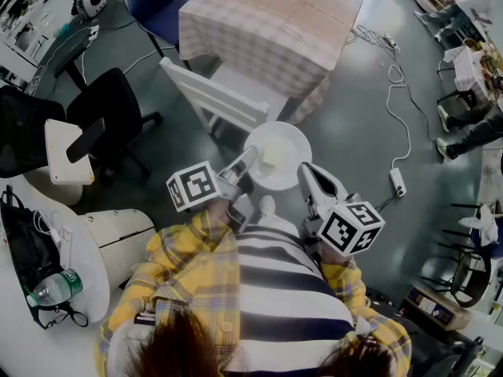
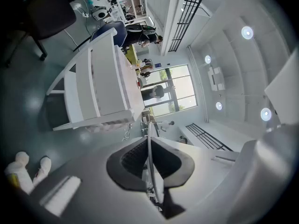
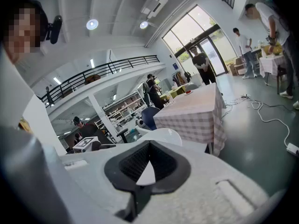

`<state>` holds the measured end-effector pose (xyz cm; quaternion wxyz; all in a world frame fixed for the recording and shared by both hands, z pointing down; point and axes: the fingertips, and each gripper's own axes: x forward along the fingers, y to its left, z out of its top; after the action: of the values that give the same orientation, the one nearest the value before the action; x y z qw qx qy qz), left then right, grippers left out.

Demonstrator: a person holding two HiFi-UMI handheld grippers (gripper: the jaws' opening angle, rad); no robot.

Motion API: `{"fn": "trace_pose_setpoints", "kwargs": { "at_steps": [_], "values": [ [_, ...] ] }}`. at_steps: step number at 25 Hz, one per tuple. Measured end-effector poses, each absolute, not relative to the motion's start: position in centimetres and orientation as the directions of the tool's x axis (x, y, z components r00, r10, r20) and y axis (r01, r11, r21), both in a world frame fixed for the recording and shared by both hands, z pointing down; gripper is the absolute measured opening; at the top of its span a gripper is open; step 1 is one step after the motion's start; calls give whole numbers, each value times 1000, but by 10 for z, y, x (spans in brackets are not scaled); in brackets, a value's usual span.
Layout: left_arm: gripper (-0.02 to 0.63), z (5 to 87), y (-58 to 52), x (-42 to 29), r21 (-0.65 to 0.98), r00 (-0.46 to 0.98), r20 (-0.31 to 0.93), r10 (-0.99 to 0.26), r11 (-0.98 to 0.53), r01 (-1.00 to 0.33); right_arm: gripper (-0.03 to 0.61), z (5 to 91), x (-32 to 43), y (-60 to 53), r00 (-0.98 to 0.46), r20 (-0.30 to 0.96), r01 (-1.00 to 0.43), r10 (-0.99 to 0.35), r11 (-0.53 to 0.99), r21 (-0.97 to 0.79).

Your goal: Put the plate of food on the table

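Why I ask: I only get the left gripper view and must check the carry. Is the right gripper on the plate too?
Observer: Yes. The right gripper is shut on the rim of the white plate, on the side opposite the left gripper.
Operator: What is on it?
Observer: One pale yellow piece of food, near the middle.
Operator: How far along is the plate?
Observer: It is short of the checked-cloth table, with the white chair between them.
Operator: Anything on the floor?
Observer: A white power strip with its cable lies to the person's right.
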<state>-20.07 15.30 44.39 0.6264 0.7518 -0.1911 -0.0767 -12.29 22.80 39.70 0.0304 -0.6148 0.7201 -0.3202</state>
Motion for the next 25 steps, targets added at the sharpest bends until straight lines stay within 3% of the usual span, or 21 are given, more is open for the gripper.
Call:
{"fn": "trace_pose_setpoints", "kwargs": {
  "at_steps": [25],
  "values": [
    [11, 450, 149, -188, 969, 914, 139, -382, -137, -205, -2, 407, -114, 222, -262, 344, -831, -902, 29, -556]
  ]
}}
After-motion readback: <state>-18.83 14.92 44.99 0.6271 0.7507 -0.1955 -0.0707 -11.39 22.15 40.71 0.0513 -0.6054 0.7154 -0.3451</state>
